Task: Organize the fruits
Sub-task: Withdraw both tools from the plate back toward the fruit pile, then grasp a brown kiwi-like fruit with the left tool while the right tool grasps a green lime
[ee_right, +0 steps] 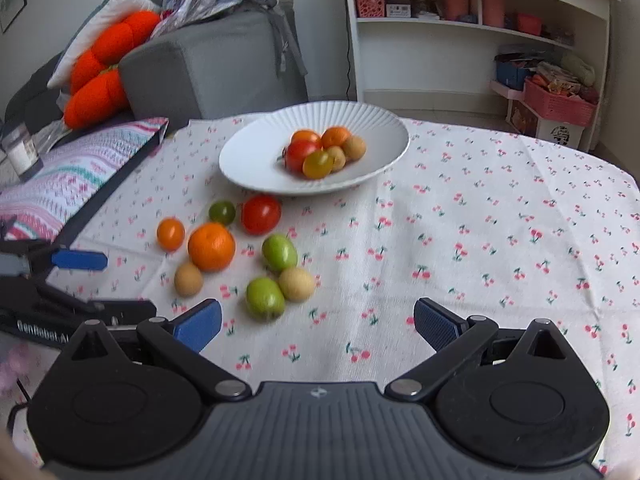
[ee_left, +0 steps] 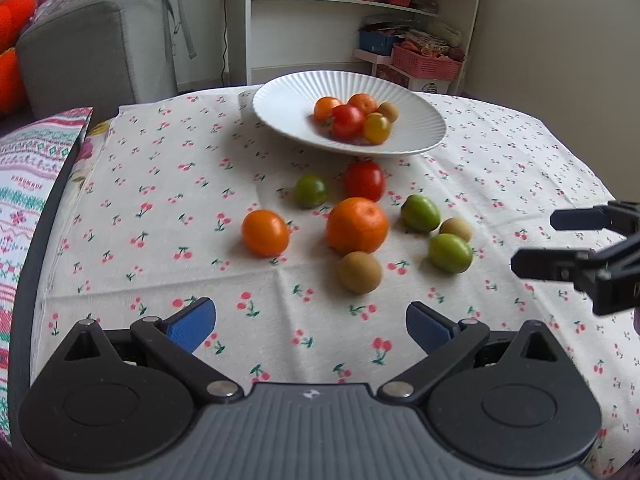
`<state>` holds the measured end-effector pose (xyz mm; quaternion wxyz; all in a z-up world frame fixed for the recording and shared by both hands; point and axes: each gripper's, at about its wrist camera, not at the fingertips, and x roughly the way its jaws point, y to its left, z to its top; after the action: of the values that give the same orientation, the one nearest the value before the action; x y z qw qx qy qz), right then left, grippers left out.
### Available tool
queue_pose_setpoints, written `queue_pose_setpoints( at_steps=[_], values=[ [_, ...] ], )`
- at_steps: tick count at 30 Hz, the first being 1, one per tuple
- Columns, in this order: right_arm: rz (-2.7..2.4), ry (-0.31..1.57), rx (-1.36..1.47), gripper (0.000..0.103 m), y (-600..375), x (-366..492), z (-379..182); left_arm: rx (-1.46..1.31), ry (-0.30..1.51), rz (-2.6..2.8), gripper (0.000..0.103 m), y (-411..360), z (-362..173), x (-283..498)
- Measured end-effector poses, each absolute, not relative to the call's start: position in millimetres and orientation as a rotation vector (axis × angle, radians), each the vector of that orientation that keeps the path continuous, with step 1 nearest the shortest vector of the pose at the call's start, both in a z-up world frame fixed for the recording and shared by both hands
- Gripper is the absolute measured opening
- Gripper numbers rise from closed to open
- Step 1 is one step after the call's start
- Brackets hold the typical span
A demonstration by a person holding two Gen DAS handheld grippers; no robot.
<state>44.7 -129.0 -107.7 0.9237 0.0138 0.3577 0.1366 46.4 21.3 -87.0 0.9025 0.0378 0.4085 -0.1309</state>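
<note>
white plate (ee_left: 280, 100) is set near the desk's far edge; loose fruits (ee_left: 356, 224) are clustered before it; left tongs (ee_left: 310, 326) and right tongs (ee_right: 318, 326) are held wide, empty, over bare cloth (ee_right: 500, 240).

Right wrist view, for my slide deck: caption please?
Open right gripper faces loose fruit on cherry-print cloth, white plate already part-filled.

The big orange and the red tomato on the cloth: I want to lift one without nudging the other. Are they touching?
Apart. The right wrist view shows a strip of cloth between the big orange and the red tomato; the left wrist view overlaps them.
</note>
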Motion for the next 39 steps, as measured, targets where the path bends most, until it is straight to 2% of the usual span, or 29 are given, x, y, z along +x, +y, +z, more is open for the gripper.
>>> queue_pose_setpoints(
  at_steps=[13, 15, 18, 19, 22, 23, 26, 29, 33, 39],
  values=[
    [0.299, 0.756, -0.020, 0.102, -119.8, 45.4, -128.3, 0.062, 0.849, -0.244, 0.094, 23.2, -108.1, 52.1],
    [0.310, 0.747, -0.038, 0.098, -116.3, 45.3, -130.5, 0.096, 0.834, -0.241, 0.094, 18.5, -110.4, 51.0],
    [0.349, 0.745, -0.049, 0.076, -112.0, 46.5, -131.0, 0.108, 0.825, -0.263, 0.093, 13.4, -110.5, 50.8],
    [0.366, 0.747, -0.046, 0.068, -111.0, 46.7, -130.7, 0.105, 0.823, -0.274, 0.092, 12.0, -110.2, 51.2],
    [0.399, 0.736, -0.046, 0.059, -106.7, 46.1, -128.9, 0.108, 0.811, -0.304, 0.082, 6.8, -109.3, 51.8],
    [0.411, 0.737, -0.046, 0.053, -105.4, 46.4, -128.5, 0.112, 0.807, -0.311, 0.080, 4.9, -109.1, 52.0],
    [0.431, 0.744, -0.042, 0.043, -101.9, 47.7, -128.8, 0.116, 0.800, -0.326, 0.074, 1.1, -108.7, 52.5],
    [0.442, 0.741, -0.047, 0.040, -98.8, 50.0, -129.0, 0.107, 0.798, -0.327, 0.070, -0.2, -107.9, 53.2],
    [0.439, 0.740, -0.040, 0.038, -97.9, 55.4, -129.0, 0.087, 0.794, -0.337, 0.054, -0.5, -105.5, 55.5],
    [0.431, 0.734, -0.030, 0.037, -96.8, 60.4, -129.4, 0.081, 0.790, -0.345, 0.041, -5.6, -104.3, 58.4]
  ],
)
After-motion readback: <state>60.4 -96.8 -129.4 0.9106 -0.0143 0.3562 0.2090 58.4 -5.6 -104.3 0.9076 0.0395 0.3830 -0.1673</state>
